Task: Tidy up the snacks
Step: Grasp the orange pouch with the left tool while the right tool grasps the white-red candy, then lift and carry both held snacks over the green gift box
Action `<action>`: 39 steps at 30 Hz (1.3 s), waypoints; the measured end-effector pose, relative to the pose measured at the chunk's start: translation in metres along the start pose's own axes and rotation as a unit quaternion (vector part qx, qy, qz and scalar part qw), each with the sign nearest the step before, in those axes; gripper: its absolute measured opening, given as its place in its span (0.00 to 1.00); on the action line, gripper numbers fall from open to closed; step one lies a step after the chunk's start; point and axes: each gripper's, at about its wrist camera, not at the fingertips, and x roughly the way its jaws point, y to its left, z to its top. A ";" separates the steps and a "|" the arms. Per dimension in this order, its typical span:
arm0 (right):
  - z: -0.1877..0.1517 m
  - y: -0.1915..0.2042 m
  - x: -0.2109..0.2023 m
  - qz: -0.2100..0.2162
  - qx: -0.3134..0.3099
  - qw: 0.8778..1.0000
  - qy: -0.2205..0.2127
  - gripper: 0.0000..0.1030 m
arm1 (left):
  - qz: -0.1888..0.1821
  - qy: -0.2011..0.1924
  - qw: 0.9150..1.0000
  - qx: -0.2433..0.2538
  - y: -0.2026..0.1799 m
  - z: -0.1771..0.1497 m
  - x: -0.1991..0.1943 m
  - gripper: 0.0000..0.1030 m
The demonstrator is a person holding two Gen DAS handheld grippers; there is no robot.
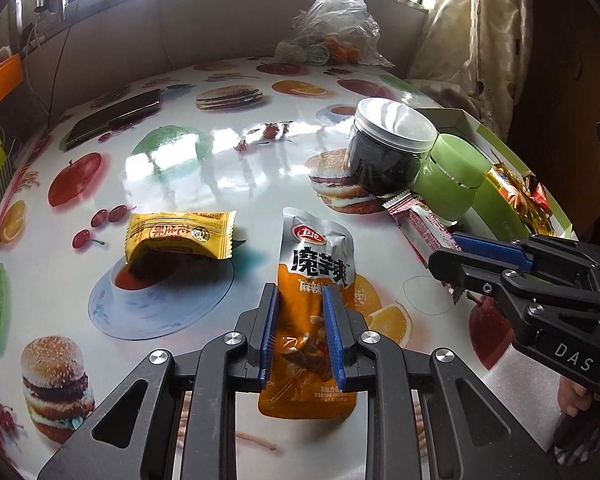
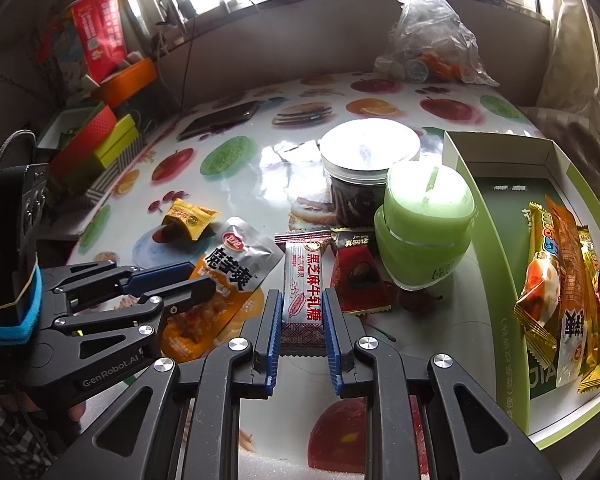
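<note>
my left gripper (image 1: 300,322) has its blue pads drawn in narrow on either side of the orange konjac snack pouch (image 1: 316,280), which lies flat on the fruit-printed surface (image 1: 220,168) with its silver top pointing away from me; the pads look to be pressing its edges, but the pouch is soft and slack, so the worry is that i pinch only a fold of film and it slides out as i lift (or it swings and drags across the glossy print). my right gripper (image 2: 300,320) is clamped on the lower end of the white sesame nougat bar (image 2: 302,280), and that hold is near the crimped end only, so the bar could pivot and droop, or slip free. just beside it lies a red chocolate wrapper (image 2: 358,280), touching or nearly touching the bar, and i could nudge it along by accident. the green jar (image 2: 424,224) and the dark jar with the clear lid (image 2: 364,168) stand between the bar and the green tray (image 2: 496,240), where other wrapped sweets (image 2: 564,300) already sit, so a low, straight carry toward the tray risks clipping the green jar and tipping it. the two grippers are also close together, so lifting both at once could knock one against the other. a yellow peanut candy (image 1: 180,236) still waits further left, apart from everything.
</note>
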 end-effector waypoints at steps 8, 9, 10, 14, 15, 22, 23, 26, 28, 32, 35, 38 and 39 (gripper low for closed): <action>-0.001 0.003 -0.008 -0.002 -0.001 1.000 -0.007 0.18 | -0.008 -0.008 1.000 -0.013 -0.001 -0.004 -0.008 0.21; -0.001 0.004 -0.009 -0.002 -0.001 1.000 -0.008 0.18 | -0.011 -0.008 1.000 -0.014 -0.001 -0.004 -0.009 0.21; -0.001 0.004 -0.010 -0.003 -0.002 1.000 -0.008 0.18 | -0.008 -0.011 1.000 -0.017 -0.001 -0.004 -0.011 0.21; -0.002 0.007 -0.016 -0.003 -0.005 1.000 -0.015 0.18 | -0.011 -0.021 0.999 -0.021 -0.002 -0.003 -0.020 0.21; -0.002 0.007 -0.018 -0.004 -0.006 1.000 -0.017 0.18 | -0.009 -0.023 1.000 -0.019 -0.003 -0.002 -0.022 0.21; -0.002 0.010 -0.027 -0.006 -0.007 1.000 -0.026 0.18 | -0.010 -0.031 0.999 -0.021 -0.007 -0.003 -0.031 0.21; -0.002 0.010 -0.029 -0.007 -0.007 1.000 -0.028 0.18 | -0.010 -0.031 0.999 -0.020 -0.009 -0.003 -0.032 0.21; -0.001 0.009 -0.034 -0.008 -0.006 0.999 -0.032 0.18 | -0.012 -0.033 0.999 -0.020 -0.012 -0.001 -0.035 0.21; -0.001 0.008 -0.039 -0.009 -0.005 0.999 -0.037 0.18 | -0.012 -0.037 0.999 -0.017 -0.015 0.001 -0.038 0.21; 0.001 0.007 -0.049 -0.012 -0.002 0.999 -0.049 0.18 | -0.014 -0.046 0.999 -0.010 -0.021 0.005 -0.047 0.21; 0.002 0.004 -0.057 -0.016 0.001 0.998 -0.056 0.18 | -0.016 -0.052 0.999 -0.007 -0.026 0.010 -0.053 0.21; 0.003 0.000 -0.064 -0.019 0.004 0.998 -0.063 0.18 | -0.018 -0.058 0.998 -0.003 -0.031 0.014 -0.057 0.21; 0.003 -0.002 -0.066 -0.020 0.005 0.998 -0.066 0.18 | -0.018 -0.059 0.998 -0.002 -0.032 0.015 -0.059 0.21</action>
